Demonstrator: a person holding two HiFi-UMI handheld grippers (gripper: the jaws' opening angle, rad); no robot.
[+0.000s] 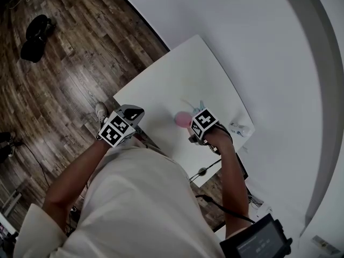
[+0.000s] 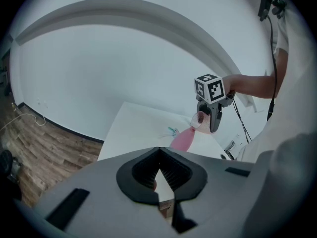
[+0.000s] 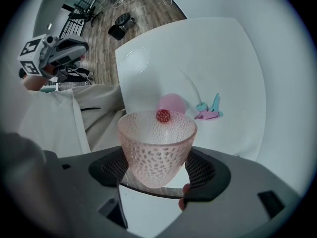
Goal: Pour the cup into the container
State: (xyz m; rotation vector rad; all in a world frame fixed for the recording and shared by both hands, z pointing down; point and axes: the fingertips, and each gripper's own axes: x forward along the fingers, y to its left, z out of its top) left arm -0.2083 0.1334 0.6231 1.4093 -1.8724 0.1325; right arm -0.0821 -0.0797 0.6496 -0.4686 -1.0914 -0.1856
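Pouring step. The right gripper (image 3: 157,180), jaws pinching the pink perforated cup (image 3: 156,143), held it tipped above the pink container (image 3: 172,104) on the white table (image 3: 233,58), with a red ball (image 3: 163,115) at the lip. The left gripper (image 2: 159,168), jaws pressed together, was empty. The tilt should deepen slowly, with the lip kept centred over the container.

Our left tongs (image 2: 159,175) sit closed and empty in the foreground. Beyond them, over the white worktop (image 2: 131,128), our right tongs (image 2: 208,120) grip a pink cup (image 2: 199,118), tipped above a pink container (image 2: 182,141). A small teal thing (image 2: 172,131) lies just beside the container.
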